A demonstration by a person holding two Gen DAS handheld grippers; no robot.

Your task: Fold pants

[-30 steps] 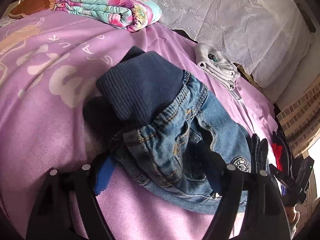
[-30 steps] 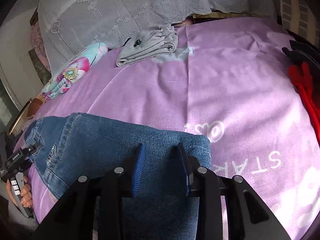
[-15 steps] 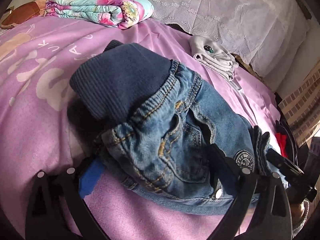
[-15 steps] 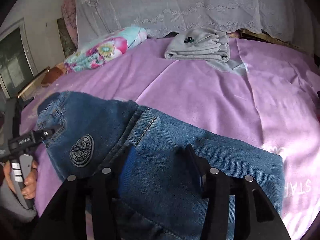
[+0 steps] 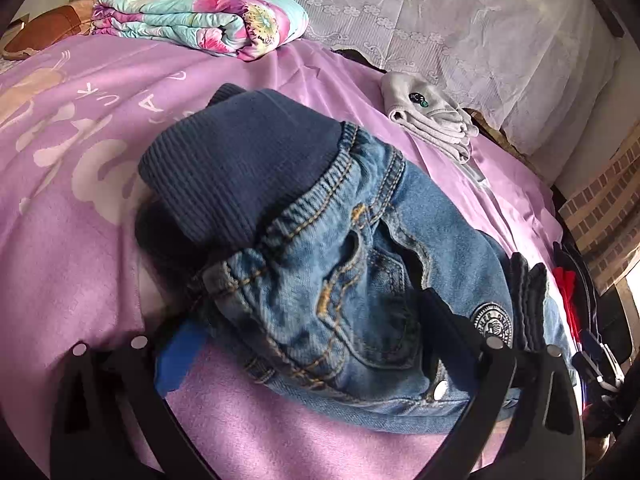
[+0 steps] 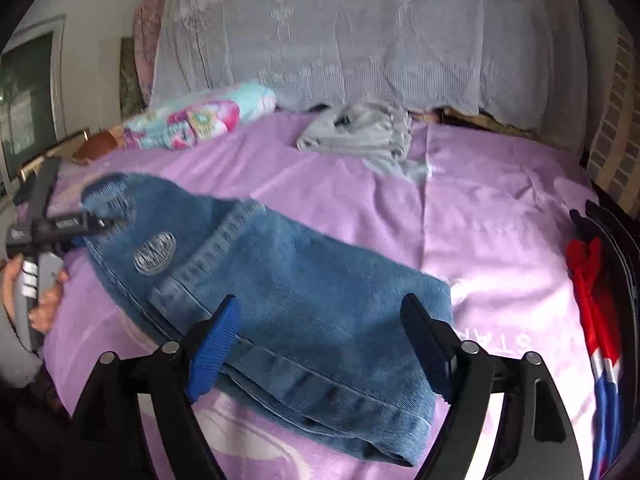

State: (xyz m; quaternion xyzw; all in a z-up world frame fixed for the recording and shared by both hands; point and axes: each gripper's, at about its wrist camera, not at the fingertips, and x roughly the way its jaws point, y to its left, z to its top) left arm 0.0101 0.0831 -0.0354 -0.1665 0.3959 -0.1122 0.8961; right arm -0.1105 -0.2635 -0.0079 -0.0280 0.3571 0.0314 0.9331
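Bed (image 6: 480,208), purple sheet: soft, slack surface, so any drag on the cloth likely shifts the sheet w/ it and skews the fold.

Pants (image 6: 304,304), small denim pair w/ ribbed navy waistband, lie flat across the bed, waist toward 9 o'clock in right view, leg ends toward 5 o'clock. Legs look doubled over already; judged approx. mid-fold. Risk: waist end is bunched and humped in left view, so the next fold could trap a lump and spring back.

Left claw (image 5: 304,344): wide, straddling the waist/pocket area, not gripping. Risk: closing here takes only the top layer.

Right claw (image 6: 320,344): wide, over the leg end at 6 o'clock, holding nothing. View is blurred, so contact w/ cloth: cannot tell.
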